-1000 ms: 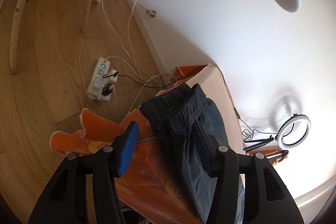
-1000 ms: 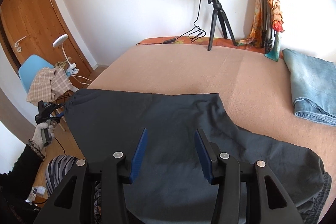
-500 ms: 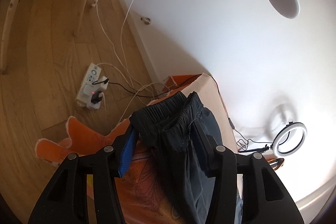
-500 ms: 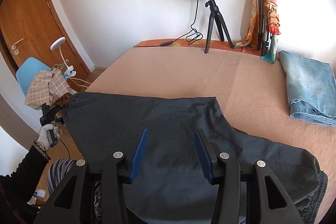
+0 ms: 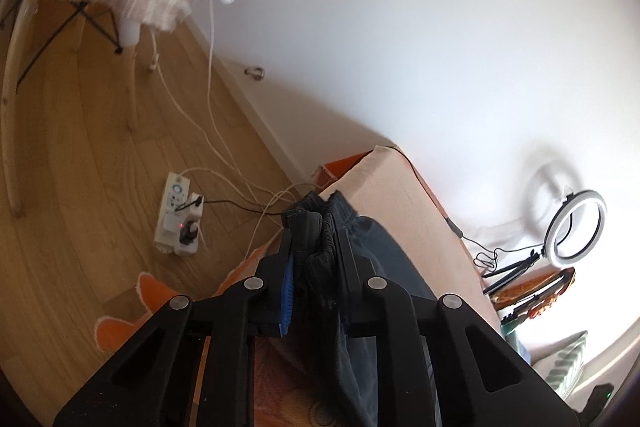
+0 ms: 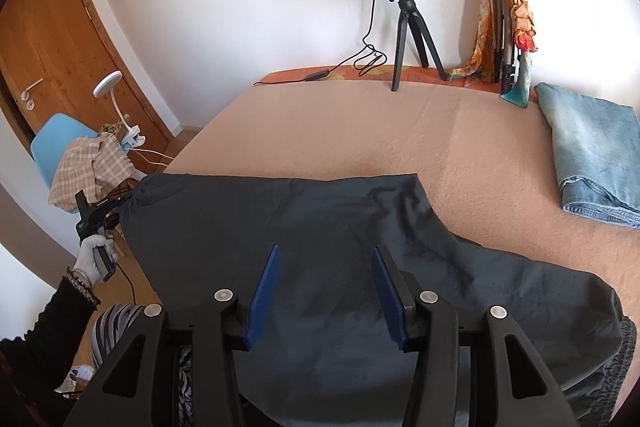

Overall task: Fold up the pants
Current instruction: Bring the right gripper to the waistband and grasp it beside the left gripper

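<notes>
The dark pants (image 6: 340, 247) lie spread flat on the bed (image 6: 400, 131), one end at 9 o'clock and a gathered elastic edge bunched at 4 o'clock. The left gripper (image 5: 314, 231) has its jaws pinching a bunched elastic edge at the bed's side. The right gripper (image 6: 325, 291) hovers above the middle of the cloth, jaws spread, holding nothing. The fabric looks thin, light and limp, so it should sag and crease when lifted; the thicker elastic edges or hems likely give the surest hold, with two corners taken together to carry a fold over evenly
</notes>
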Tool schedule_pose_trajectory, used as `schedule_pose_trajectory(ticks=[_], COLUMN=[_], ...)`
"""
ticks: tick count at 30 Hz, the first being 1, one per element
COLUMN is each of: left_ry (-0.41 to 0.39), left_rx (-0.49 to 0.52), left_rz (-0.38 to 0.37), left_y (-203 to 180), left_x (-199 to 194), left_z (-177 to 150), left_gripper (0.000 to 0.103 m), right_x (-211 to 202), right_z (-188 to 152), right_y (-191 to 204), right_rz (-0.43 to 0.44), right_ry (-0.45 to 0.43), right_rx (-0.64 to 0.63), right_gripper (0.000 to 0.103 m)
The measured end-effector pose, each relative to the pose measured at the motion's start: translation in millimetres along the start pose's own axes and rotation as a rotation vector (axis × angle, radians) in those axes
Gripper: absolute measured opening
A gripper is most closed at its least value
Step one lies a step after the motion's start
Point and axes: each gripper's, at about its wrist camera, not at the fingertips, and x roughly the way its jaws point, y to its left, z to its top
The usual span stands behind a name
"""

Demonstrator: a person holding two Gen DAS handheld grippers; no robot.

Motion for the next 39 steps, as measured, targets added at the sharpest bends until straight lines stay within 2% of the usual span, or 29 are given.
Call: schedule_pose_trajectory(ticks=[6, 10, 12, 17, 21, 25, 30, 35, 39], left_ry=[-0.012, 0.015, 0.034, 0.111, 0.205, 0.283, 0.383, 0.427, 0.413], left_rx=[0.201, 0.292, 0.338, 0.423, 0.533, 0.682, 0.878, 0.977, 0.987], left_rz=[-0.022, -0.081, -0.104, -0.181, -0.230, -0.281, -0.346, -0.346, -0.344], left_y=[-54, -89, -104, -141, -169, -198, -222, -226, -229], left_x=[-7, -8, -5, 6, 19, 22, 20, 24, 24], left_z=[-7, -23, -32, -65, -99, -137, -179, -196, -199], left_gripper=[0.015, 0.015, 0.015, 0.015, 0.015, 0.015, 0.015, 0.015, 0.015], right_x=[13, 31, 44, 96, 157, 217, 256, 264, 254], right_z=[6, 17, 23, 41, 55, 60, 53, 48, 54], right_y=[17, 38, 52, 90, 110, 124, 130, 125, 131], right_rz=[0.040, 0.111, 0.158, 0.289, 0.456, 0.553, 0.603, 0.625, 0.575], right_ry=[0.024, 0.042, 0.060, 0.131, 0.231, 0.341, 0.411, 0.423, 0.415], right_rx=[-0.034, -0.062, -0.077, -0.101, -0.007, 0.081, 0.145, 0.167, 0.083], right_gripper=[0.050, 0.052, 0.056, 0.060, 0.065, 0.065, 0.067, 0.069, 0.070])
